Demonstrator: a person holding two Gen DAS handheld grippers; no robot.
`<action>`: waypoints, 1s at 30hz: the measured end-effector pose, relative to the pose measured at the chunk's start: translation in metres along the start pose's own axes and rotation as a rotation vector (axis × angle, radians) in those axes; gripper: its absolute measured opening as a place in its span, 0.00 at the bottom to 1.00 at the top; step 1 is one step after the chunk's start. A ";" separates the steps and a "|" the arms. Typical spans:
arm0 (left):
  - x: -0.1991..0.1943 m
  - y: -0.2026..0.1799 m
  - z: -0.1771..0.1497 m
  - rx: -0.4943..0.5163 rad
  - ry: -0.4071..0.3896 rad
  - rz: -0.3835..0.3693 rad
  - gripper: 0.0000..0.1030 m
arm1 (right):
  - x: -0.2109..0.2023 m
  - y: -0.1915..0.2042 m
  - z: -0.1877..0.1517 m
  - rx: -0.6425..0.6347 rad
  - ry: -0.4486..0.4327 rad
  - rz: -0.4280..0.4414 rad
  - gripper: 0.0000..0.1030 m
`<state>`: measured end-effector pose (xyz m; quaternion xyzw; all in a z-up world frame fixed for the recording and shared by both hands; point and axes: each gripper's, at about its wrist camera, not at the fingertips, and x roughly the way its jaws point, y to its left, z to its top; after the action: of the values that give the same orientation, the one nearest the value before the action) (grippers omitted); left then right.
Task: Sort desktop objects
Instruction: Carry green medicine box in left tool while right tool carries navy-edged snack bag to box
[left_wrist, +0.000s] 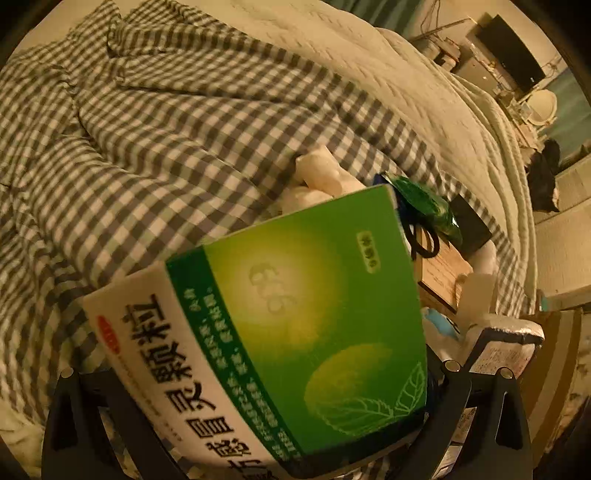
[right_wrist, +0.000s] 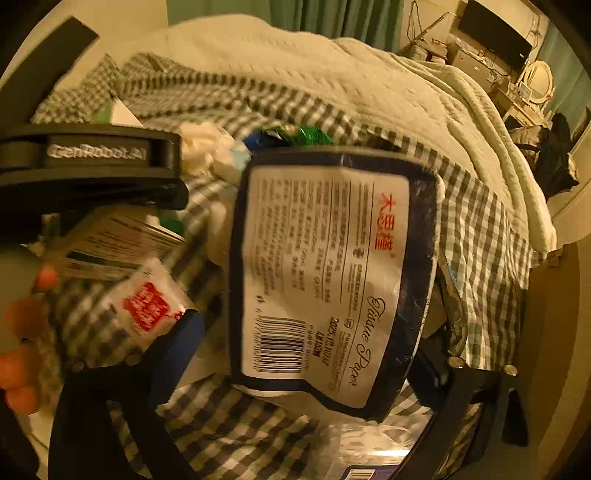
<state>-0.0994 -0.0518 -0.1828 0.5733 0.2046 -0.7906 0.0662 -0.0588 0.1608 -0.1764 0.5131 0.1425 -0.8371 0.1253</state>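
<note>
My left gripper (left_wrist: 258, 424) is shut on a green and white medicine box (left_wrist: 295, 325), held tilted above the checked bedspread (left_wrist: 155, 140). My right gripper (right_wrist: 314, 369) is shut on a dark blue tissue paper pack (right_wrist: 325, 273) with a white label, held above the same bedspread (right_wrist: 480, 258). The left gripper's body, marked GenRobot.AI (right_wrist: 96, 162), shows at the left of the right wrist view.
A pile of small items lies on the bed: white foam pieces (left_wrist: 325, 173), a green foil packet (left_wrist: 424, 203), a wooden box (left_wrist: 443, 273), a red and white sachet (right_wrist: 147, 302). A cream quilt (left_wrist: 388, 66) lies behind. A desk with a monitor (left_wrist: 513, 51) stands far right.
</note>
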 end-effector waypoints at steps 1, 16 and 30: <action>0.001 0.001 -0.003 0.004 0.001 -0.002 1.00 | 0.004 -0.007 -0.004 0.008 0.002 -0.002 0.75; -0.045 -0.002 -0.005 0.112 -0.098 0.025 0.85 | -0.029 -0.032 -0.009 0.043 0.018 0.129 0.41; -0.112 -0.130 -0.019 0.437 -0.241 -0.087 0.85 | -0.131 -0.103 0.008 0.136 -0.180 0.040 0.41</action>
<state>-0.0895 0.0590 -0.0514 0.4663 0.0439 -0.8808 -0.0699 -0.0445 0.2619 -0.0448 0.4460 0.0634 -0.8848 0.1190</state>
